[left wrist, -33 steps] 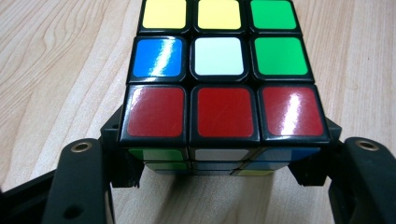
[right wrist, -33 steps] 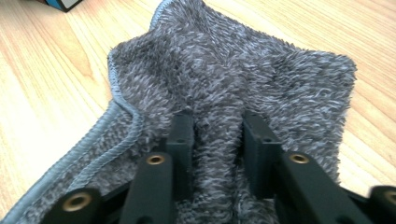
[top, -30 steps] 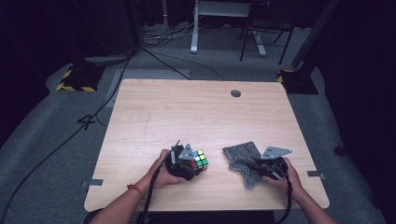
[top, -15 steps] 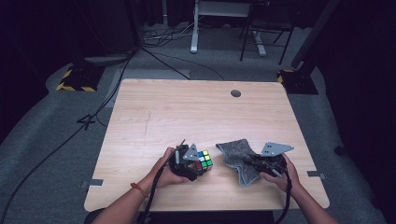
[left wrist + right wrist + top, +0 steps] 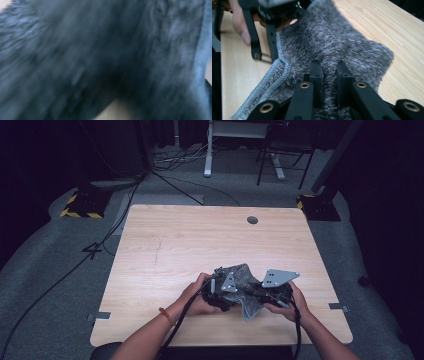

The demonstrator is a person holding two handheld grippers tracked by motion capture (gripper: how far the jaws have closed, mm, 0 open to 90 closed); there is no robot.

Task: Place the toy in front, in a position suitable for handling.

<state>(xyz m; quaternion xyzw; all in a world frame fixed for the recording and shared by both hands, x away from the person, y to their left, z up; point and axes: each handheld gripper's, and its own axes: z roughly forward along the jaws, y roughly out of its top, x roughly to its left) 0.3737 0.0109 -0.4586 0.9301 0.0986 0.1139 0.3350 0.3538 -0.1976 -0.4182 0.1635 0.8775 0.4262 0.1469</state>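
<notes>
— Now, item one?
— Cloth [image 5: 242,279], grey, near table's [image 5: 165,245] front edge, pinched in right gripper [image 5: 329,66].
— Item two?
— Left gripper [image 5: 220,295], clenched beneath cloth; what it grips, hidden.

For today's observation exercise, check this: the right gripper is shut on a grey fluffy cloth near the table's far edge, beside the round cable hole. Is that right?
Not quite. The right gripper is shut on the grey fluffy cloth, but the cloth is near the table's front edge, close to the person, far from the round cable hole. The high view shows this.
</notes>
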